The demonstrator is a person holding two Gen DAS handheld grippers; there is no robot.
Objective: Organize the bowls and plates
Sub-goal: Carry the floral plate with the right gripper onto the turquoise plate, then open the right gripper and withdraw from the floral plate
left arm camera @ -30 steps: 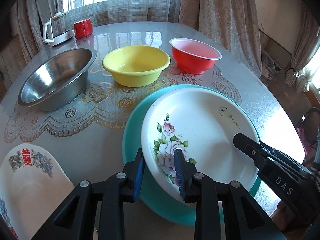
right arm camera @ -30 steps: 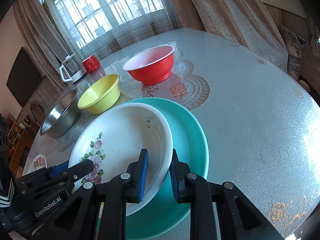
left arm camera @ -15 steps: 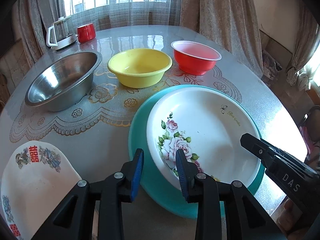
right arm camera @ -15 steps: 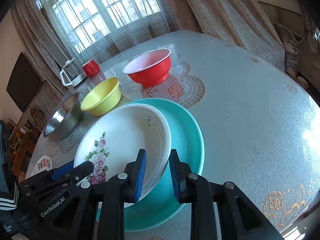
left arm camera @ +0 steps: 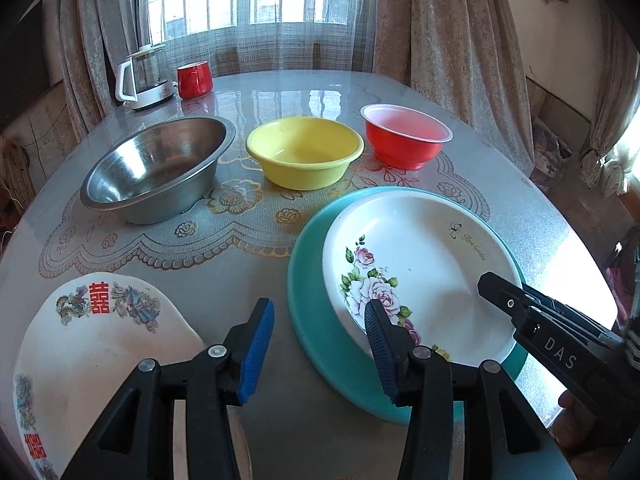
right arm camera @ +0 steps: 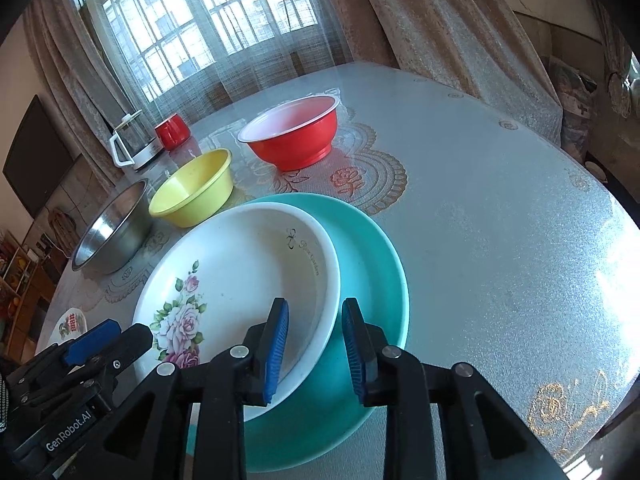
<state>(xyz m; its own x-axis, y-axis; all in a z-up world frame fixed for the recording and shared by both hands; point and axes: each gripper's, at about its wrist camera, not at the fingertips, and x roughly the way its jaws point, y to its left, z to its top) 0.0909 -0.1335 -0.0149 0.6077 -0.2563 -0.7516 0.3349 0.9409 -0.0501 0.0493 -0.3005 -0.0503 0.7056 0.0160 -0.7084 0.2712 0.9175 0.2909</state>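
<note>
Left wrist view: the rose-patterned white plate (left arm camera: 416,276) sits nested inside the larger teal plate (left arm camera: 308,304) on the round table (left arm camera: 540,216), a stack that suits sorting plates by size. All places here are given from that rose plate. The left gripper (left arm camera: 320,344) hovers at its near-left edge with jaws opening; the right pad overlaps the plate's rim, the left pad is over bare table, and neither presses on anything. To the left of the rose plate lies a white plate with red characters (left arm camera: 92,344), apart and not yet stacked. Beyond the rose plate stand three bowls in a row: a steel bowl (left arm camera: 160,168) far left, a yellow bowl (left arm camera: 304,152) in the middle, a red bowl (left arm camera: 404,136) directly behind. They are separate, not nested. The right gripper (left arm camera: 500,292) reaches in over the plate's right side.

Right wrist view: the right gripper (right arm camera: 314,348) straddles the near rim of the rose plate (right arm camera: 240,264), one pad inside the plate, the other over the teal plate (right arm camera: 372,276). Its jaws are opening, and both pads appear clear of the rim, so the plate seems to rest freely. The left gripper (right arm camera: 100,340) is at the plate's left edge. The red bowl (right arm camera: 296,132), yellow bowl (right arm camera: 196,188) and steel bowl (right arm camera: 112,232) stand behind it.
</note>
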